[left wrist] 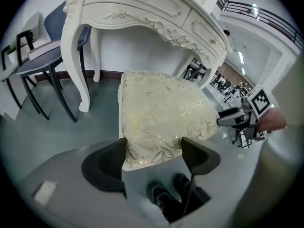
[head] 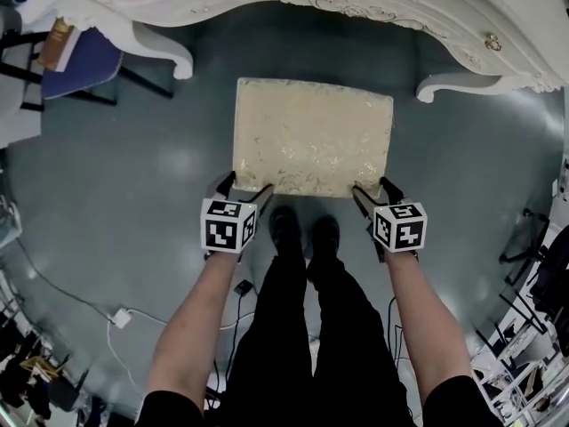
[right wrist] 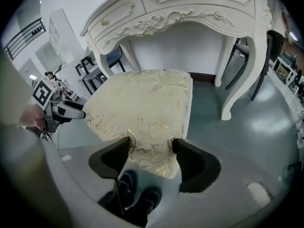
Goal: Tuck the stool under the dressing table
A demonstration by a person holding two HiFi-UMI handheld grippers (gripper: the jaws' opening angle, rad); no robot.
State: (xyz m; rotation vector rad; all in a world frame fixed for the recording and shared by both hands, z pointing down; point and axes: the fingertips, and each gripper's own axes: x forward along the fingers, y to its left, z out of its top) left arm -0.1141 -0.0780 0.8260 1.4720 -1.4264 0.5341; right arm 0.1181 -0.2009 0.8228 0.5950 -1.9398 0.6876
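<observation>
Cream stool (head: 311,136), near corners clamped in wide-spread left gripper (head: 246,188) and right gripper (head: 374,189); uneven push could knock it into dressing table (head: 444,85) leg

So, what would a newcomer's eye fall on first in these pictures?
First comes the cream, gold-patterned stool in the middle of the head view, standing just in front of the white carved dressing table at the top. Next come the left gripper and the right gripper, each closed on one near corner of the stool.
</observation>
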